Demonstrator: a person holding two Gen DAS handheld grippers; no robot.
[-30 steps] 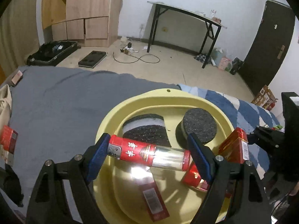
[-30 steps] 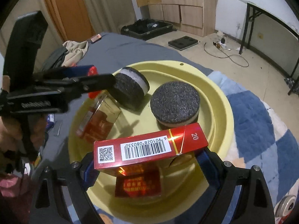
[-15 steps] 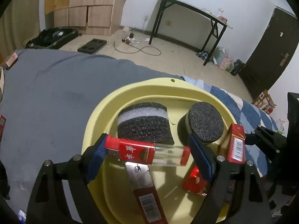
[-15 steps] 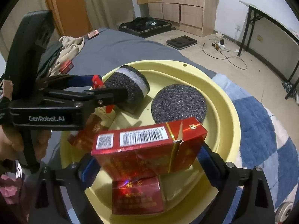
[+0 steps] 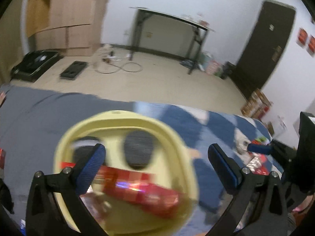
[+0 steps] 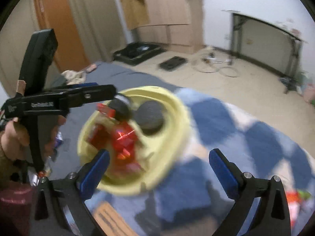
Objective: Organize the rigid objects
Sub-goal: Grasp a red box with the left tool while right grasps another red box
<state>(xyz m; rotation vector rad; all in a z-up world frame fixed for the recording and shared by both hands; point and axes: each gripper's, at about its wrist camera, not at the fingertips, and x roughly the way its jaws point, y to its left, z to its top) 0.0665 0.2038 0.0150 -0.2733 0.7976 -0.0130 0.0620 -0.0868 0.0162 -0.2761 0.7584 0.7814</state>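
Note:
A yellow basin (image 5: 173, 135) sits on the bed, blurred in both views. It holds a black foam disc (image 5: 138, 149), a second foam piece (image 5: 84, 143), a red tube (image 5: 137, 188) and red cartons (image 6: 124, 137). My left gripper (image 5: 155, 149) hangs above the basin with its jaws opening and nothing between them; the tube lies loose below. My right gripper (image 6: 159, 153) is over the basin's near rim (image 6: 183, 118), its jaws also opening and empty. The left gripper's fingers (image 6: 92, 94) reach over the basin's far side.
A grey sheet (image 5: 39, 114) covers the bed's left, a blue checked blanket (image 6: 226, 118) its right. Red packs (image 5: 256, 163) lie on the blanket near the right gripper's fingertip (image 5: 258, 149). A person's hand (image 6: 17, 135) holds the left gripper. A brown flat thing (image 6: 112, 220) lies near.
The left gripper let go of the red tube and the right let go of the red carton; both now lie in the basin. Both grippers opened wide and pulled up and back.

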